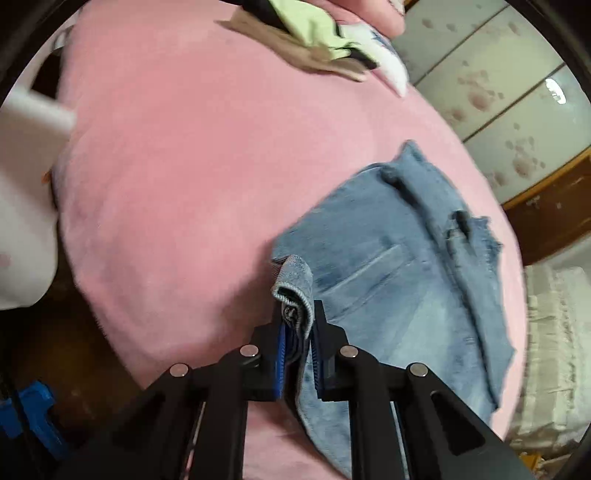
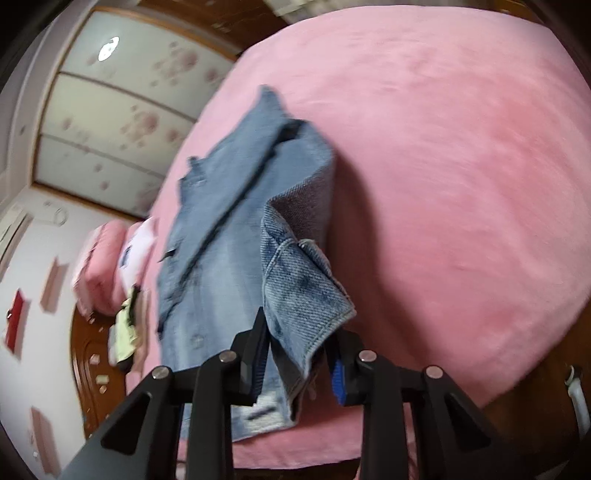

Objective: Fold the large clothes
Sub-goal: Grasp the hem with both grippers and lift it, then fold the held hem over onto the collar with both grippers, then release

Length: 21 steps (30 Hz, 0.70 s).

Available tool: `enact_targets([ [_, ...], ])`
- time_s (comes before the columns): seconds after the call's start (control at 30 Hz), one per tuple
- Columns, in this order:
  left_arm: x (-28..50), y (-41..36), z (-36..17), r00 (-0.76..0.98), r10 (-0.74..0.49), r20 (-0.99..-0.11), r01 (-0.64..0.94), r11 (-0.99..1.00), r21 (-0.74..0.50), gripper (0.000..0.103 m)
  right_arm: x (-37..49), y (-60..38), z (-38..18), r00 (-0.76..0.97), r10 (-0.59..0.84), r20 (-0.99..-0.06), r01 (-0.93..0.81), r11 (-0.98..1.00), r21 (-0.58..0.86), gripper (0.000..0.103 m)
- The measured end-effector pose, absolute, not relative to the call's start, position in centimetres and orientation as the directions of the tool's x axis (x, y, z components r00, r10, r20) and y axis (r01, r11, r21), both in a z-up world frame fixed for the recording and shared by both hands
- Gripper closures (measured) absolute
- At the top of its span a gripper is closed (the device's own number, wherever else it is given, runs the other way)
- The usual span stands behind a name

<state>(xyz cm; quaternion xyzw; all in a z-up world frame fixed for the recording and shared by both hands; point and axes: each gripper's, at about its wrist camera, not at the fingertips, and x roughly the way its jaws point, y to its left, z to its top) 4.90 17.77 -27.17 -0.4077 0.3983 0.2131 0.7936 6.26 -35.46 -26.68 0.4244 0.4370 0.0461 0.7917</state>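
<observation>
A light blue denim garment (image 1: 399, 266) lies partly folded on the pink bed (image 1: 192, 177). My left gripper (image 1: 297, 321) is shut on a bunched edge of the denim at its near left corner. In the right wrist view the same denim garment (image 2: 229, 229) hangs lifted above the pink bed (image 2: 443, 166). My right gripper (image 2: 299, 343) holds a folded denim corner between its fingers, jaws fairly wide around thick cloth. The cloth drapes from both grippers toward the bed.
A heap of other clothes (image 1: 314, 33) lies at the far side of the bed, also in the right wrist view (image 2: 125, 325). A pink pillow (image 2: 103, 258) sits by it. Flower-patterned wardrobe doors (image 1: 509, 92) stand beside the bed. Wooden floor (image 1: 55, 350) lies below.
</observation>
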Motion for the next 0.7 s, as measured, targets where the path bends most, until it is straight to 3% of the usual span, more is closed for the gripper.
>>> enact_targets([
  [0.33, 12.0, 17.2, -19.9, 0.692, -0.084, -0.717, -0.584, 0.519, -0.624, 0.094, 12.9, -33.2, -20.6, 0.679, 0.584, -0.445, 0.151, 0.482, 0.863, 0.08],
  [0.7, 24.8, 19.0, -9.3, 0.762, -0.104, -0.639, -0.438, 0.643, -0.628, 0.095, 21.7, -35.1, -14.3, 0.815, 0.504, -0.286, 0.113, 0.346, 0.931, 0.083],
])
